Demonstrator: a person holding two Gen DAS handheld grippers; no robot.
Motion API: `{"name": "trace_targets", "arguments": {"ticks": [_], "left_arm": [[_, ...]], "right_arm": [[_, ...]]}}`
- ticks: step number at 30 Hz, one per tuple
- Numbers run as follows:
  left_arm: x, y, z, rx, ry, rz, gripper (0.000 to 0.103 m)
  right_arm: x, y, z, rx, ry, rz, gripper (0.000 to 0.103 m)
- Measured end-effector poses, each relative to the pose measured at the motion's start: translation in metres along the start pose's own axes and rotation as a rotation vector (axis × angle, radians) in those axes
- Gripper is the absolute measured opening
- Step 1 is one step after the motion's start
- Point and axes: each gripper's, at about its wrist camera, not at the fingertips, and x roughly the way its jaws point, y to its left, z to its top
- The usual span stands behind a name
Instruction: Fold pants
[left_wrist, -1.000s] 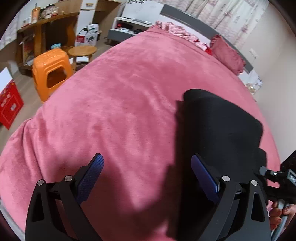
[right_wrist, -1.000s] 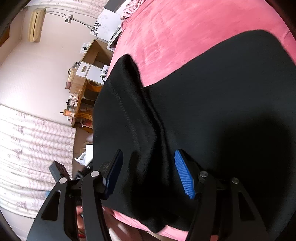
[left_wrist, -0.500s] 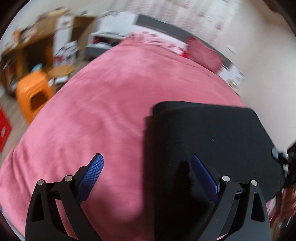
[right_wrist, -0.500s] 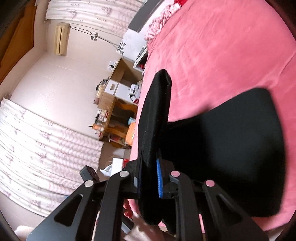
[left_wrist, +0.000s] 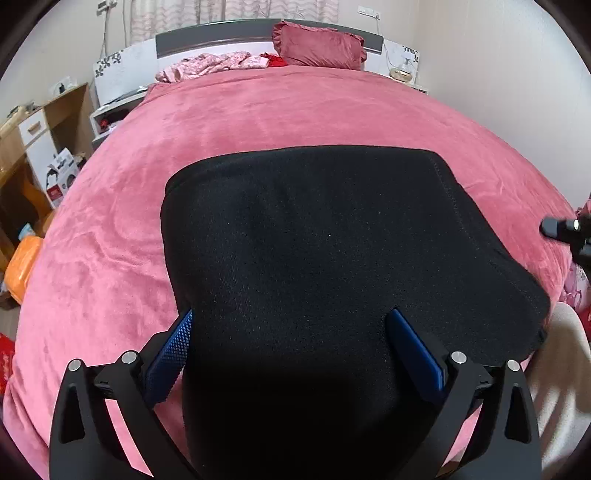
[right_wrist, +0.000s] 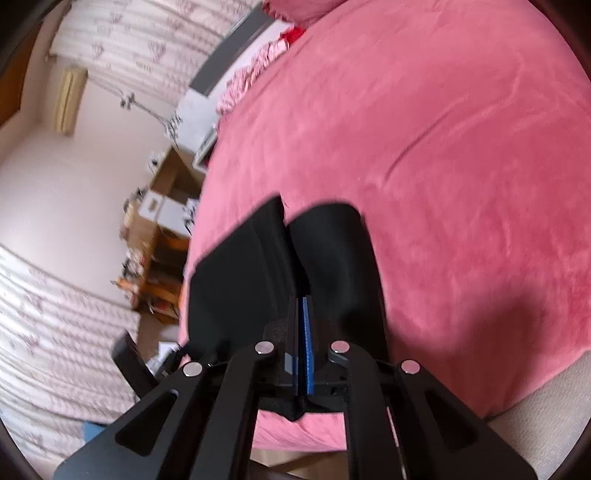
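Black pants (left_wrist: 332, 240) lie in a folded slab on the pink bed cover (left_wrist: 295, 110), near its front edge. My left gripper (left_wrist: 295, 347) hangs over their near end, open and wide, and the cloth runs between its blue pads (left_wrist: 173, 350) without being pinched. In the right wrist view my right gripper (right_wrist: 300, 317) is shut on a raised fold of the pants (right_wrist: 240, 280), its blue pads pressed together with black cloth bunched on both sides. What lies under the lifted fold is hidden.
At the headboard sit a red pillow (left_wrist: 317, 50) and crumpled pink clothes (left_wrist: 218, 64). Left of the bed stand a wooden desk (left_wrist: 22, 147) and an orange stool (left_wrist: 22, 258). Pink cover (right_wrist: 443, 147) stretches wide beyond the pants.
The right gripper's jaws closed on a fold of the pants and raised it. The left gripper swung across until it hangs over the pants, rolling to face the headboard, jaws still wide.
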Motion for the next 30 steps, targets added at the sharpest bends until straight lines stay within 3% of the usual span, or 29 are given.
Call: {"name": "trace_targets", "arguments": {"ticks": [3,5,8,10,13,16,21,24,26,28,30], "left_arm": [[-0.006,0.007,0.001,-0.016,-0.005,-0.033,0.099],[-0.017,0.018,-0.002,-0.061,-0.043,-0.072,0.099],[-0.035,0.035,-0.011,-0.118,-0.113,-0.063,0.099],[-0.031,0.042,-0.014,-0.099,-0.089,0.005,0.099],[-0.024,0.049,-0.019,-0.132,-0.064,-0.007,0.099],[-0.026,0.034,-0.012,-0.098,-0.051,-0.057,0.099],[-0.045,-0.014,0.001,0.113,-0.144,-0.058,0.099],[-0.03,-0.029,0.005,0.153,-0.097,-0.059,0.099],[-0.015,-0.037,-0.002,0.205,-0.046,-0.019,0.099],[-0.006,-0.044,-0.011,0.281,-0.044,0.032,0.099],[-0.009,-0.039,-0.013,0.283,-0.053,0.017,0.099]], "right_arm": [[0.011,0.004,-0.009,-0.021,0.019,0.04,0.064],[0.015,0.006,-0.013,-0.048,0.049,0.07,0.063],[0.031,0.008,-0.018,-0.096,0.119,0.017,0.049],[0.044,0.001,-0.02,-0.054,0.148,0.022,0.035],[0.057,0.004,-0.027,-0.049,0.184,0.024,0.015],[0.039,0.029,-0.022,-0.145,0.153,0.068,0.013],[-0.019,0.043,-0.004,-0.191,0.026,0.035,0.011],[-0.026,0.023,-0.017,-0.208,0.047,-0.066,0.009],[-0.012,0.006,-0.025,-0.175,0.088,-0.102,0.004],[0.003,-0.015,-0.034,-0.132,0.119,-0.112,0.004],[0.003,-0.018,-0.037,-0.119,0.107,-0.092,0.007]]}}
